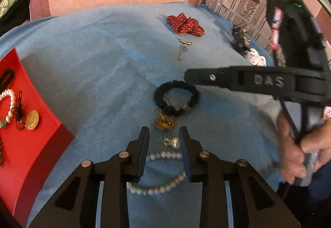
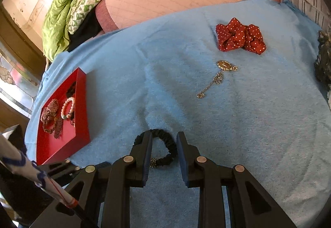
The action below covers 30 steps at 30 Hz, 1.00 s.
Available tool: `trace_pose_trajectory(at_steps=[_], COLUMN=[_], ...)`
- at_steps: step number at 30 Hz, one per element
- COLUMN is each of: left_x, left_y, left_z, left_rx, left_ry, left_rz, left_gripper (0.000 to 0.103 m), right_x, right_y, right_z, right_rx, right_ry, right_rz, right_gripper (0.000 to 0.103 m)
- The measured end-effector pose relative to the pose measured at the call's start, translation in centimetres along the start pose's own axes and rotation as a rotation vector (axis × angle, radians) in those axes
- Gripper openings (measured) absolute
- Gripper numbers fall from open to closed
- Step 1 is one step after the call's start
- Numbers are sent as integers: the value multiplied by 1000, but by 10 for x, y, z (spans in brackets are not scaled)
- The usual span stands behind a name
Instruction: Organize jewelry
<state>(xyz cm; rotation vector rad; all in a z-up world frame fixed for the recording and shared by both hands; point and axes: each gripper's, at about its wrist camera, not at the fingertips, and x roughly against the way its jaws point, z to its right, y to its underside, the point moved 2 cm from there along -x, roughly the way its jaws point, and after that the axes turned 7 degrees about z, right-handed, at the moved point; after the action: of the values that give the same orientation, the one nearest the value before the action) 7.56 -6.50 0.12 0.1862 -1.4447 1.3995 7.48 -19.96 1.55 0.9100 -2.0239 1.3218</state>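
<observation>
Red tray (image 2: 82, 91) on blue cloth (image 2: 248, 124), pearl bracelet (image 2: 67, 107), gold medallion (image 1: 32, 119) inside

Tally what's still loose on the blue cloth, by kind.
Scrunchies: 2, red dotted scrunchie, black scrunchie
Pearl pieces: 2, pearl necklace, single pearl
Gold pieces: 2, gold chain pendant, gold clump
Unclear fabric at edge: 2, dark piece, white piece
Total: 8

Only readable bit is "DAS" in raised letters on the right gripper (image 1: 187, 77) finger, nothing else legible.
</observation>
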Motion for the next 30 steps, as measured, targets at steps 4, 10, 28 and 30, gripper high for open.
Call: trace_pose_trajectory(at_steps=[4,10,28,30], left_x=[-10,-9,22,31], left_y=[-4,-6,-14,-17], left_z=[-1,0,-14,-14], left_rx=[4,-28,-19,-14], left_ry=[-19,-67,-71,-61], left_rz=[25,18,88,116], left_gripper=[28,10,10,10], right_x=[-5,-16,35,39], right_y=[2,4,-23,-27], right_z=[-1,-3,-15,-17], right_rx=[-2,28,60,54], right_ry=[-5,5,29,3], right_rz=[-22,-45,208,224], right_gripper=[26,26,8,8])
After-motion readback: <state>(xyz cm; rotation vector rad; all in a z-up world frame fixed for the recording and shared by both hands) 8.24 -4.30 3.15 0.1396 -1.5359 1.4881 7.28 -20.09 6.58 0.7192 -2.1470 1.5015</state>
